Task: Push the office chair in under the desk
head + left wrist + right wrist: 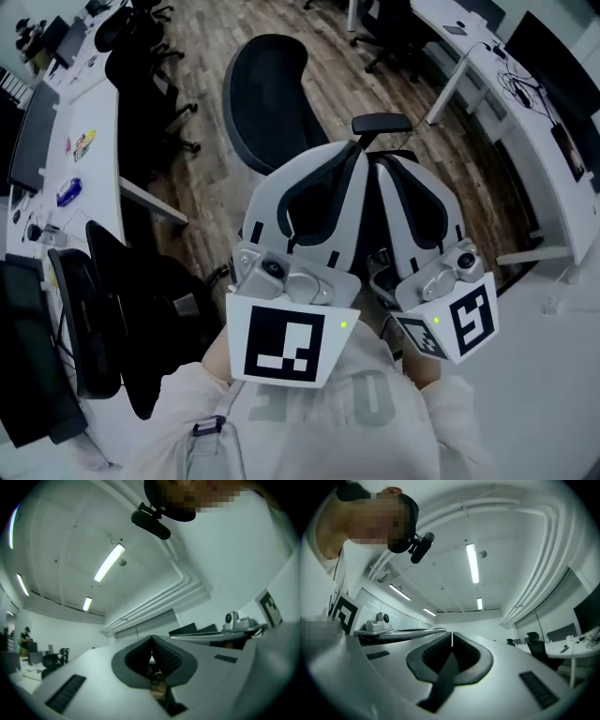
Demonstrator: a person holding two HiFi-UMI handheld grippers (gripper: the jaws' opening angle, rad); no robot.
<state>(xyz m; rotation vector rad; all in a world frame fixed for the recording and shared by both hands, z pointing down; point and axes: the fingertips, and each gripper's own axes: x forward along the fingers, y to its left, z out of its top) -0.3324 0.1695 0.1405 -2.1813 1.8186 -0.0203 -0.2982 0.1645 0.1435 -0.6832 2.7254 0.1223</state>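
Observation:
In the head view a black office chair (267,98) stands out on the wooden floor, its backrest just beyond my gripper tips and one armrest (380,123) showing to the right. A white desk (525,141) runs along the right side. I hold both grippers close to my chest, side by side and pointing forward. My left gripper (345,161) is shut with nothing in it, and so is my right gripper (392,171). Both gripper views look up at the ceiling: the left gripper (151,643) and right gripper (452,641) show dark pads pressed together.
Another white desk (89,164) with a monitor and small items lines the left side, with black chairs (141,66) beside it and another black chair (131,309) near my left. More chairs stand at the far end (384,33). Cables lie on the right desk.

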